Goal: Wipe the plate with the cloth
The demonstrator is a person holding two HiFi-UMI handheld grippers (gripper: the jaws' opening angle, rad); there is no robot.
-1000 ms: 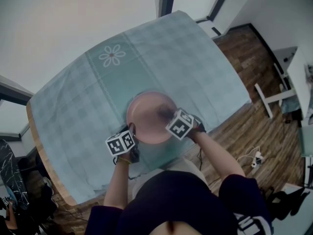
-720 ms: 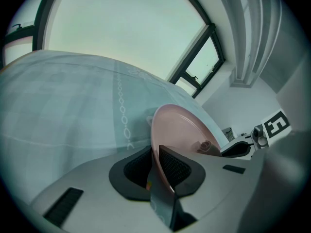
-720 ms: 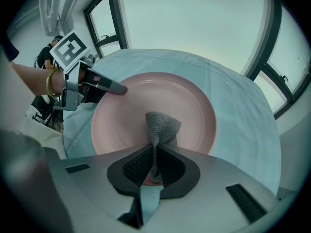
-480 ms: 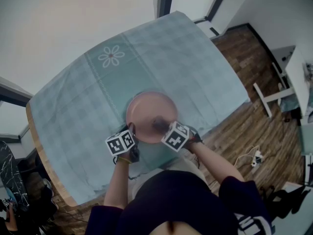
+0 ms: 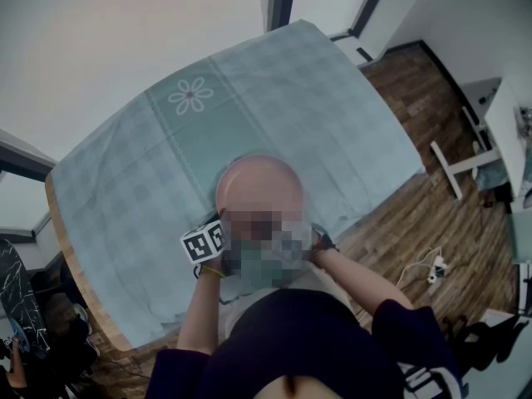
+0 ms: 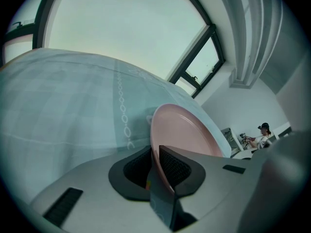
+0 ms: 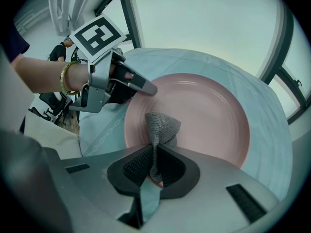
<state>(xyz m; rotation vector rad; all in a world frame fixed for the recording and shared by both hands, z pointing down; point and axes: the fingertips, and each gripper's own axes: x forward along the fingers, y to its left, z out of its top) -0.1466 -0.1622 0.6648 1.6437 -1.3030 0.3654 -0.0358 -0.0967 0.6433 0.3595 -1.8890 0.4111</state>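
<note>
Round pink plate [image 5: 258, 181] lies close to the near edge of the bench [image 5: 357, 115], on a pale teal checked tablecloth [image 5: 125, 189]. A white flower motif [image 5: 190, 95] printed on the tablecloth sits well apart from the plate, on the far left. Left tongs [image 6: 156, 165]: jaws closed on the plate's near-left rim, with the rim edge running between the two black ribbed pads [image 6: 175, 168]. The right gripper view shows the same grip from the other side: the left tongs' tip is over the plate's left rim, and a gold-coloured bracelet [image 7: 64, 77] is on the wrist behind them. Right tongs [image 7: 154, 165]: jaws pinched tight on a grey knitted cloth [image 7: 163, 125], a narrow fold clamped between the pads and the free end bunched just beyond the tips. That bunch rests on the near part of the plate's inner face, touching it, left of the plate's centre. Cannot tell whether the gripped rim is lifted off the tablecloth. Wooden floor [image 5: 416, 214] shows to the right of the bench.
</note>
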